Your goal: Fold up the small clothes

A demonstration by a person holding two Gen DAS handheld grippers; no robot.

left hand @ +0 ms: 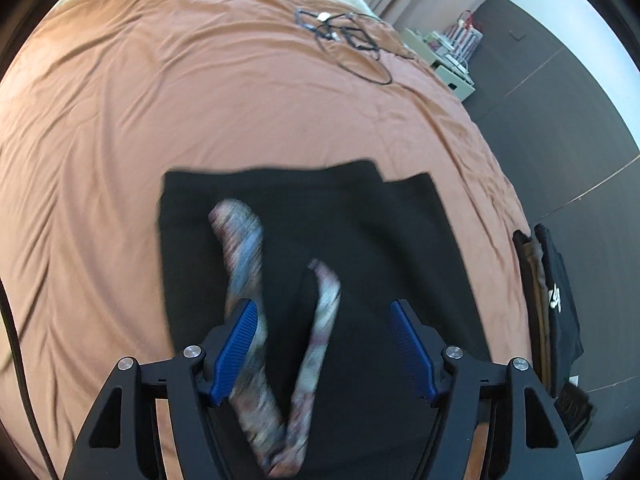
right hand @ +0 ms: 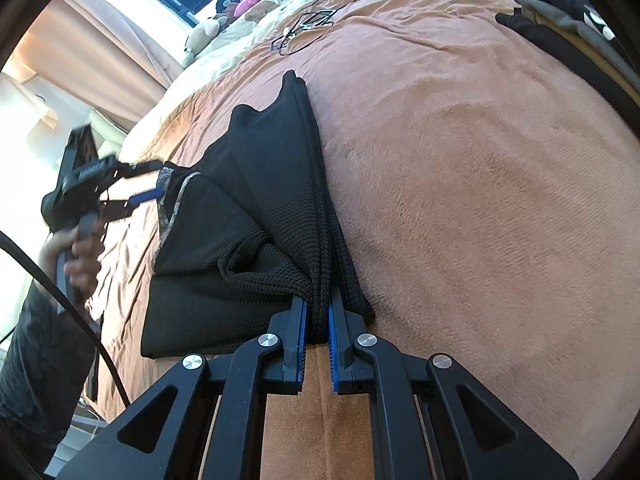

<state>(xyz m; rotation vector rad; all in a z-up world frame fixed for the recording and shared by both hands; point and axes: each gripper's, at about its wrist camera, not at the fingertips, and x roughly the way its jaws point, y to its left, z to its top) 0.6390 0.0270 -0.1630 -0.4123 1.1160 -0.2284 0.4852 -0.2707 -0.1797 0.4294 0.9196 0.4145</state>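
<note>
The black garment [right hand: 256, 216] lies partly folded on the bed [right hand: 480, 200], near its left side, with one layer doubled over and a patterned band [left hand: 248, 264] showing on top. The right tool [right hand: 317, 320] is clamped tight on the garment's bunched near edge, lifting it slightly. The left tool [left hand: 324, 344] hangs over the garment with its jaws spread wide and nothing gripped, the band lying loose between them. A fold looks half done; the edges need squaring and the piece isn't yet stacked with the pile [left hand: 552, 304] at the bed's right edge.
</note>
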